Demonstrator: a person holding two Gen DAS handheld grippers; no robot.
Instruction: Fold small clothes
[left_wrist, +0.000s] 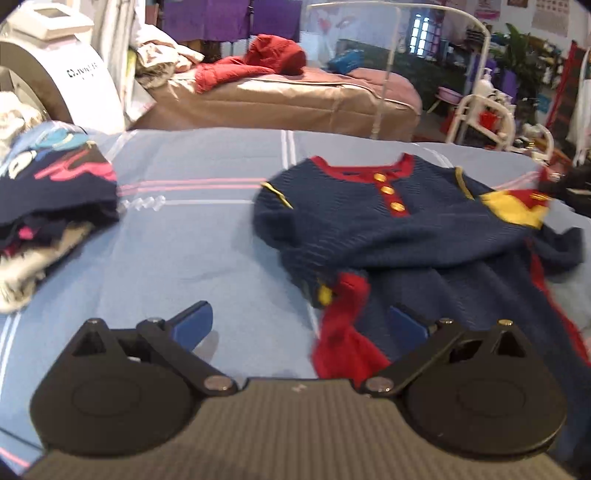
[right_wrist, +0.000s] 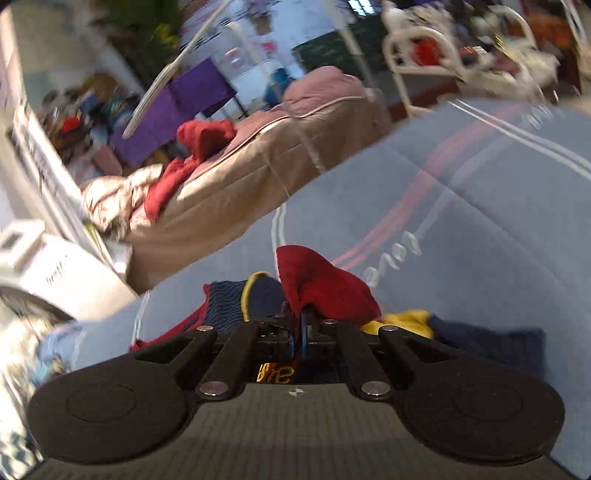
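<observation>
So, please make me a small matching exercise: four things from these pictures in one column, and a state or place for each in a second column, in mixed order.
Column one:
1. left gripper
2. right gripper
3. navy sweater
4. pile of clothes

Column two:
a. shut on red cloth
b. spread on the blue sheet, gold buttons up
c. open, holding nothing
d. at the sheet's left edge

Pairs: 1-c, 2-a, 3-b, 4-d
</observation>
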